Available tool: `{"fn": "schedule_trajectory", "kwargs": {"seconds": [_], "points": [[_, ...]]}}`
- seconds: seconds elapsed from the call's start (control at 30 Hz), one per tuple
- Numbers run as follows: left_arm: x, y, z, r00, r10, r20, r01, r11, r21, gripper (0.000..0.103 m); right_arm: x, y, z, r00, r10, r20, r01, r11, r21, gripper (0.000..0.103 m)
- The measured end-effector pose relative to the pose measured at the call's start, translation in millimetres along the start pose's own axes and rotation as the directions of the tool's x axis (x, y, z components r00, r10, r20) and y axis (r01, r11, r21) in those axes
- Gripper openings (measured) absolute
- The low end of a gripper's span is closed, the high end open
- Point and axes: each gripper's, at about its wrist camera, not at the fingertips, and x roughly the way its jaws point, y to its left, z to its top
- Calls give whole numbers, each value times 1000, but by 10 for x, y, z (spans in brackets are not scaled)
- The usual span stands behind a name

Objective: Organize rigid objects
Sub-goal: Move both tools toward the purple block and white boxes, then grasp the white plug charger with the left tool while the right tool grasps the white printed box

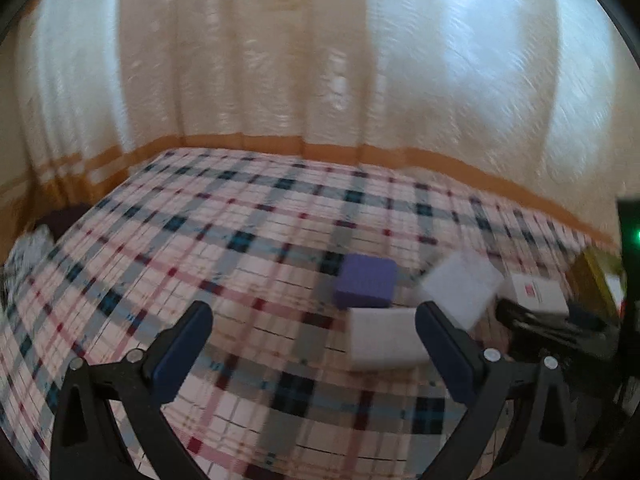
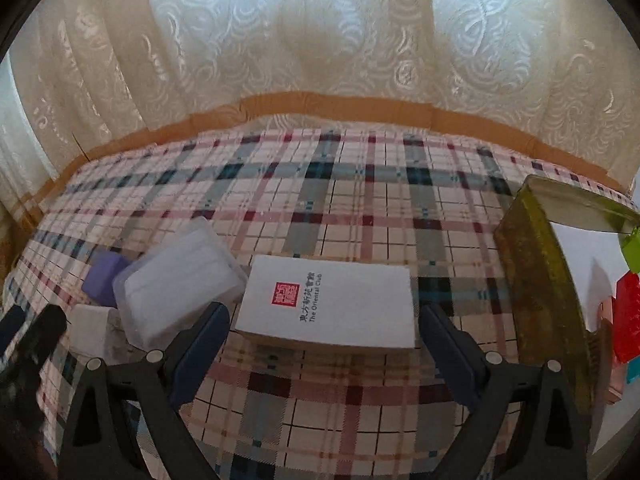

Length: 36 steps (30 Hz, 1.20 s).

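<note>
A white box with a red seal (image 2: 328,300) lies on the plaid cloth just ahead of my right gripper (image 2: 324,320), which is open and empty with the box's near edge between its fingers. A clear plastic case (image 2: 176,284), a purple box (image 2: 103,276) and a small white block (image 2: 90,334) lie to its left. In the left wrist view my left gripper (image 1: 314,320) is open and empty over the cloth; the white block (image 1: 384,338) lies by its right finger, with the purple box (image 1: 366,286), the clear case (image 1: 464,288) and the sealed box (image 1: 534,294) beyond.
An open gold tin (image 2: 544,276) stands at the right with red (image 2: 628,316) and green (image 2: 632,248) items inside. Cream curtains (image 2: 320,40) hang behind the table. The other gripper shows dark at the left edge of the right wrist view (image 2: 28,344) and at the right of the left wrist view (image 1: 556,328).
</note>
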Motion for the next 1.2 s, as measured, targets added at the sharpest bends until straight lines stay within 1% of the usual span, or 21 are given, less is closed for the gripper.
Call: {"fn": "schedule_trajectory", "kwargs": {"seconds": [0.03,0.1,0.13,0.23,0.37,0.43,0.47,0.57,0.63,0.7,0.73,0.77,0.8,0.87,0.93,1.0,1.1,1.13,1.2], "points": [[0,-43,1,1000,-3,-1,3,1000,19,103,21,7,1,1000,-2,-11,2,1000,-2,95],[13,-127,-5,1000,-16,-14,17,998,57,103,23,22,6,1000,-13,-11,13,1000,-7,83],[20,-155,-8,1000,-18,-20,19,997,70,103,11,28,5,1000,-12,-7,11,1000,-9,83],[25,-178,-15,999,-32,-28,34,996,81,103,-19,28,-10,999,32,-2,-32,999,-22,83],[84,-188,-24,997,-47,-66,52,995,82,103,-137,-24,-109,998,66,19,-66,998,-10,83],[85,-200,-30,997,-46,-69,52,995,84,103,-256,-68,-170,996,70,62,-70,998,-7,83],[97,-200,-30,996,-45,-73,52,995,86,103,-357,-76,-213,993,68,99,-66,998,-18,83],[180,-216,-37,993,-29,-117,40,995,94,102,-548,-70,-307,985,50,165,-43,998,-50,83],[250,-203,-42,988,-25,-151,38,996,84,100,-642,-70,-365,980,51,194,-41,997,-58,83],[312,-169,-46,983,-34,-182,46,997,61,95,-709,-85,-419,976,67,208,-57,997,-56,83],[350,-161,-54,979,-28,-200,40,998,53,85,-736,-96,-442,975,74,211,-64,997,-54,83],[368,-145,-55,978,-37,-205,46,998,39,82,-746,-106,-458,974,78,211,-69,996,-52,83],[364,-123,-53,979,-38,-200,44,999,27,80,-758,-112,-476,974,85,211,-76,996,-50,83],[360,-96,-52,981,-41,-191,44,999,13,68,-779,-129,-504,972,92,215,-85,995,-42,83],[347,-76,-56,983,-41,-181,42,999,1,59,-798,-133,-526,971,97,220,-90,995,-40,83],[350,-54,-60,983,-53,-178,52,999,-12,59,-818,-145,-542,968,102,227,-96,995,-36,83],[296,20,-67,986,-67,-154,59,997,-56,59,-873,-164,-572,963,102,251,-97,995,-32,83],[246,68,-70,990,-65,-127,56,995,-79,59,-896,-176,-581,960,105,261,-100,994,-32,83],[109,118,-77,997,-42,-62,35,993,-110,59,-976,-194,-606,945,121,303,-116,993,-36,83]]}}
